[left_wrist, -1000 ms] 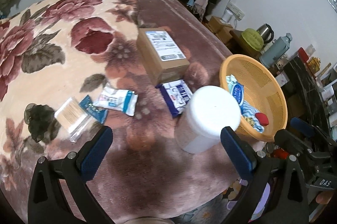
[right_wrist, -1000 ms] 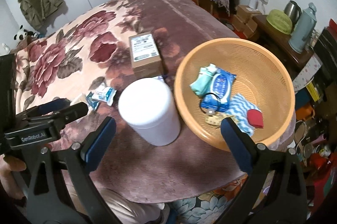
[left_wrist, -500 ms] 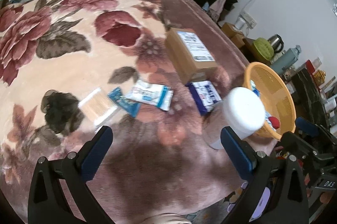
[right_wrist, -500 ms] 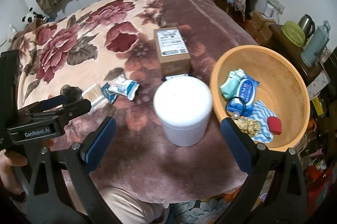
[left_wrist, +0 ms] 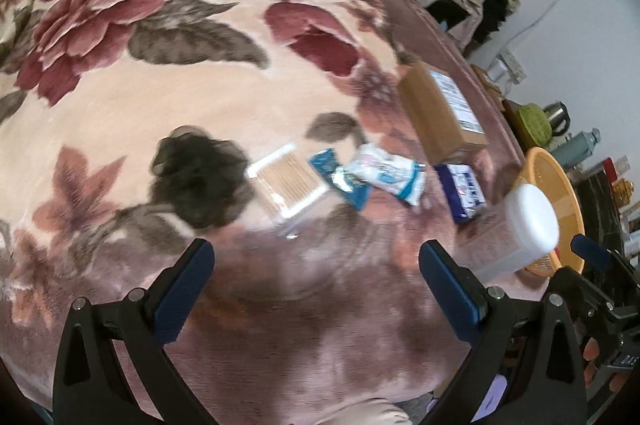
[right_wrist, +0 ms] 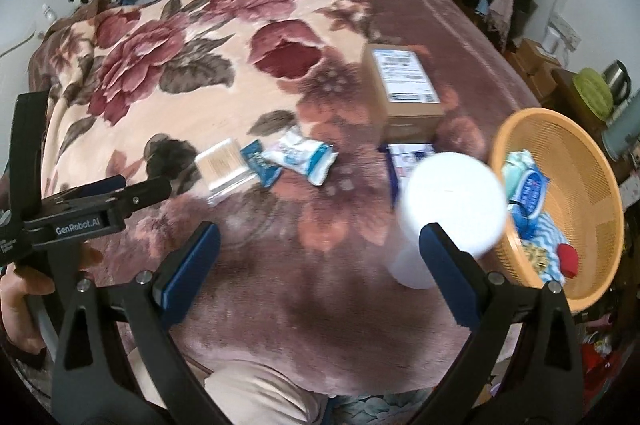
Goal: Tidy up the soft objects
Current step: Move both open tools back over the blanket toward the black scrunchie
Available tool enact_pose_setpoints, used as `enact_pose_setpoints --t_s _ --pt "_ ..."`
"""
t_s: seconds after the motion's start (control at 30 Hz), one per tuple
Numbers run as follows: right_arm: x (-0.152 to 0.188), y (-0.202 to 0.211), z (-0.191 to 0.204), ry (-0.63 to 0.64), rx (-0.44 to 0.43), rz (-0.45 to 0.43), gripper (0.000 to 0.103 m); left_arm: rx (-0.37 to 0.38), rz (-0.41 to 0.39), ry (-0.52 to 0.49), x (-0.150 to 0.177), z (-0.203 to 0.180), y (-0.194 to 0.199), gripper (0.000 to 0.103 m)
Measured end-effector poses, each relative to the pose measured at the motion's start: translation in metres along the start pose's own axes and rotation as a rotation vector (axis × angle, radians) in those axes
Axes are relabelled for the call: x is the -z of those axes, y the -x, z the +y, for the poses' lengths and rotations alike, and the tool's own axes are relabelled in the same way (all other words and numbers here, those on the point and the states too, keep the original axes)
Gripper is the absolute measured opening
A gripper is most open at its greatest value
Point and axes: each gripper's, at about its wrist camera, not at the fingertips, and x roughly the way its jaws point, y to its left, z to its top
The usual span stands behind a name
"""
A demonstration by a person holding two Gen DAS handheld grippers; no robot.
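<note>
Through the left wrist camera we saw the left gripper [left_wrist: 316, 275] with its jaws wide apart and nothing between them, hanging over the flowered blanket [left_wrist: 200, 73]. Ahead of it lay the things we judged were left to sort: a clear pack of cotton swabs [left_wrist: 286, 183], a small blue packet [left_wrist: 340, 177], a white pouch [left_wrist: 386, 173] and a dark blue tissue pack [left_wrist: 462, 191] just beside the cardboard box [left_wrist: 438, 113]. The basket [left_wrist: 562, 185] showed only as an orange rim behind the white jar [left_wrist: 528, 221], so its contents were hidden. Through the right wrist camera the right gripper [right_wrist: 320, 261] was likewise spread and empty, and here we could look into the basket [right_wrist: 592, 185]: a blue wipes pack [right_wrist: 530, 191], a striped cloth [right_wrist: 550, 237] and a red piece [right_wrist: 568, 259] were in already. That put us roughly halfway, we thought. This view also caught the left gripper [right_wrist: 136, 191] from the side.
</note>
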Motion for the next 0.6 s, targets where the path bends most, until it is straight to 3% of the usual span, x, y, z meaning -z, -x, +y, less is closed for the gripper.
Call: enact_pose_setpoints --t_s 0.3,0.6 --pt "0.002 -0.032 0.039 0.057 -0.041 0.053 0.100 -0.044 0.006 0.091 0.003 0.062 -0.005 0.102" --pt "0.008 -0.060 0.056 0.076 -0.065 0.104 0.100 -0.066 0.014 0.154 -0.001 0.094 -0.020 0.102"
